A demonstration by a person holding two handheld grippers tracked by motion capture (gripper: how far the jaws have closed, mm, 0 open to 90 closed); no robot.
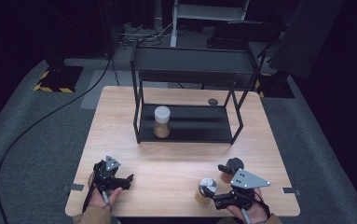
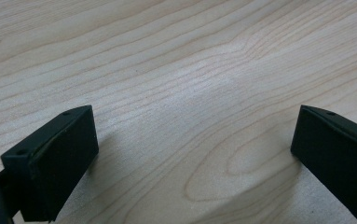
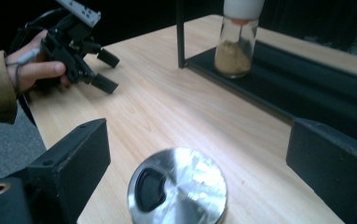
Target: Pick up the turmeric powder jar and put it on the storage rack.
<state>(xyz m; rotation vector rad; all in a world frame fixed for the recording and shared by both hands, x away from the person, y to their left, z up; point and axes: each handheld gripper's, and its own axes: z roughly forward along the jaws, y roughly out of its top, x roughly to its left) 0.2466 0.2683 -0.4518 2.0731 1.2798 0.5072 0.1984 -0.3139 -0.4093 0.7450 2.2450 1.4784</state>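
The right gripper has its jaws spread wide either side of a silver-lidded jar. The left gripper rests gaping on the table, nothing between its jaws

The black two-jaw left gripper, held low at the near left by a hand in a tan sleeve, has its jaws spread wide. The black right gripper, topped by a grey three-cornered plate, also gapes, gripped by the right hand.
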